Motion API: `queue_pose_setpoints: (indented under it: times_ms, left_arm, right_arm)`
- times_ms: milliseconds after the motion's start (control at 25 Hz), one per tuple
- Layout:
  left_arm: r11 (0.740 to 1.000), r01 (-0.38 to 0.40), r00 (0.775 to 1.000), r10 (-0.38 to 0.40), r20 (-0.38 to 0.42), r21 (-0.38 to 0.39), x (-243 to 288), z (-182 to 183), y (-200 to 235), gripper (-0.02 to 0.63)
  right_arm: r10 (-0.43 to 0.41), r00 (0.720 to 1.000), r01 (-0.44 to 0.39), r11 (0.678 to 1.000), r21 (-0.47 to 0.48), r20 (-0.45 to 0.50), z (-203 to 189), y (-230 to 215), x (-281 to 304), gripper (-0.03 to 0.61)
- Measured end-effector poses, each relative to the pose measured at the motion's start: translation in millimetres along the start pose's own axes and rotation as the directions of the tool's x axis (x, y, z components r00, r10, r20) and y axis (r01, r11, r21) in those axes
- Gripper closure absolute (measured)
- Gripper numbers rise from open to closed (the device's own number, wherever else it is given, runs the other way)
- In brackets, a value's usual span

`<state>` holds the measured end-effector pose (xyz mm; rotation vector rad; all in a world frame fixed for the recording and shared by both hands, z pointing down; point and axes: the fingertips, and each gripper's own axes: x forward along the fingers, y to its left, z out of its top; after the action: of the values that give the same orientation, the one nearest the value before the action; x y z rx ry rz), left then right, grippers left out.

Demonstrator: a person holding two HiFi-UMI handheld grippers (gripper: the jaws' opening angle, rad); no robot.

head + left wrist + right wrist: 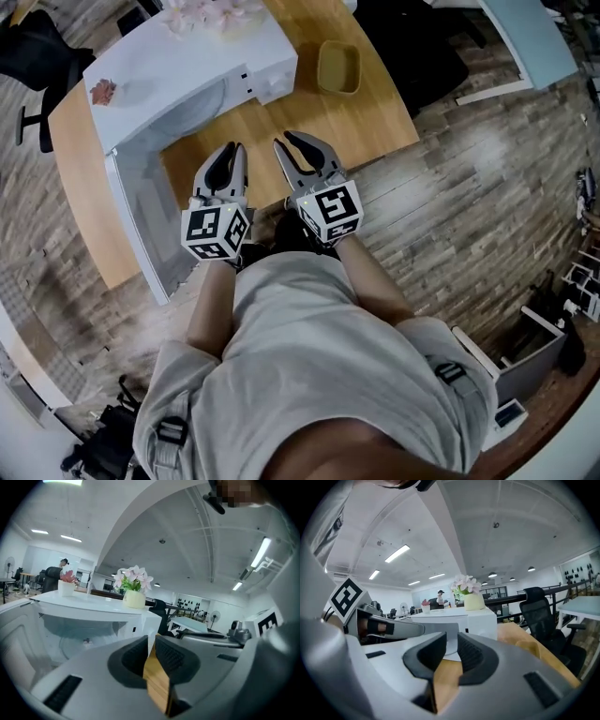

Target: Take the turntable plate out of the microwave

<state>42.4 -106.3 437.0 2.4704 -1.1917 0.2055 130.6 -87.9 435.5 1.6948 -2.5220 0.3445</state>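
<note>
The white microwave [187, 66] stands on the wooden table [375, 112] with its door [131, 202] swung wide open. In the left gripper view a pale round turntable plate [96, 646] seems to lie on the cavity floor, faint and partly hidden by the jaws. My left gripper [234, 150] [151, 641] hovers just in front of the open cavity [183, 112]. Its jaws stand a narrow gap apart with nothing between them. Beside it, my right gripper [284, 140] [452, 641] is also narrowly open and empty, pointing at the microwave front.
A vase of pale flowers [211, 14] [473, 601] and a small red plant [103, 91] stand on top of the microwave. An olive tray [337, 67] lies on the table to the right. A black office chair [539, 611] stands past the table's right edge.
</note>
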Motion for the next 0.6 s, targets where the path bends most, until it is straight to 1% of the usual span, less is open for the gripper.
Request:
queue_pose_setpoints:
  times_ms: [120,240,360,480,600]
  left_arm:
    - [0.994,-0.056,0.998,0.055,-0.013,-0.090,5.3,-10.4,17.6,0.554]
    - [0.984,-0.115,0.993,0.112,-0.032,-0.137,8.1,-20.3,35.0,0.555]
    - [0.967,-0.160,0.987,0.158,-0.030,-0.199,6.2,-24.6,50.1,0.555]
    - [0.954,-0.211,0.977,0.209,-0.037,-0.214,2.1,-31.4,67.4,0.555]
    - [0.940,-0.247,0.969,0.243,-0.046,-0.237,-1.3,-41.8,85.1,0.555]
  right_arm:
    - [0.041,0.999,-0.042,0.998,-0.041,-0.033,-9.8,-7.9,19.0,0.500]
    - [0.091,0.993,-0.094,0.995,-0.042,-0.069,-22.5,-7.2,36.7,0.500]
    - [0.149,0.983,-0.151,0.988,-0.012,-0.106,-36.2,-0.5,53.1,0.500]
    - [0.203,0.970,-0.200,0.979,0.031,-0.132,-48.8,8.0,71.1,0.500]
    - [0.240,0.958,-0.231,0.970,0.072,-0.157,-60.5,16.3,86.3,0.499]
